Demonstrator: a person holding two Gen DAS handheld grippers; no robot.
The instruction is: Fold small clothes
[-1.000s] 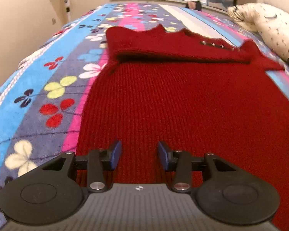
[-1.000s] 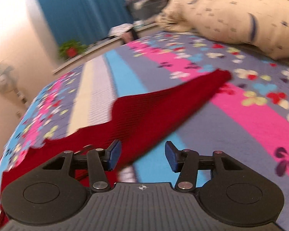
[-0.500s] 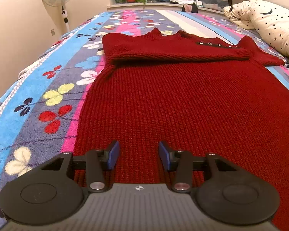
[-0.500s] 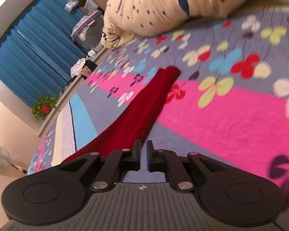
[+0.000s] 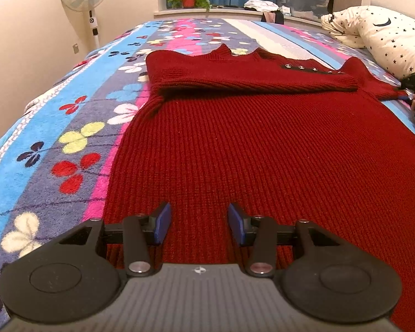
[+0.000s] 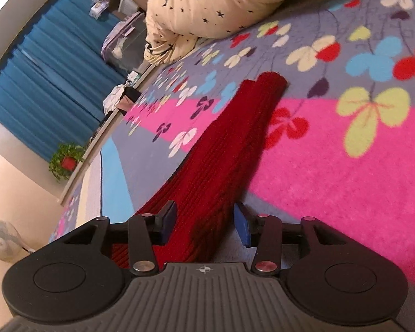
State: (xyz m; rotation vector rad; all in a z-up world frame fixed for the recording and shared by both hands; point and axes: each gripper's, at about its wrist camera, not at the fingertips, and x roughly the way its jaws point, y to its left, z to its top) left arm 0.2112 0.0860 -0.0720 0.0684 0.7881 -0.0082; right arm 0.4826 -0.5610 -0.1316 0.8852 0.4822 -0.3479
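Red knit sweater (image 5: pixel 262 144) lay flat on the bed (image 5: pixel 69 127), hem toward me and neck at the far end. The near-side sleeve was already folded across the chest (image 5: pixel 249 83). The other sleeve (image 6: pixel 229 144) ran straight out over the flowered blanket toward the pillow (image 6: pixel 221 8).

Left claw (image 5: pixel 198 224) hovered low over the hem, wide, holding nothing. Right claw (image 6: pixel 204 222) was wide too, straddling the sleeve near its shoulder end; pads stood clear of the knit on both sides, so no grip. I couldn't tell if the lower finger touched the blanket.

Handling, my read:
- Chunky rib knit, soft and limp with some weight. It would sag and stretch if lifted by one point.
- Not slippery. The fleecy blanket probably grabs it, so lift rather than drag.
- Thick enough that a shallow pinch could catch only the top layer. Bite deep.
- Nothing fragile; just keep the pads off the metal snaps (image 5: pixel 307 69) at the shoulder.

Best hold for the sleeve: across its full width, closer to the cuff (image 6: pixel 271 80), then carry it over the chest. For the body fold: both hem corners.
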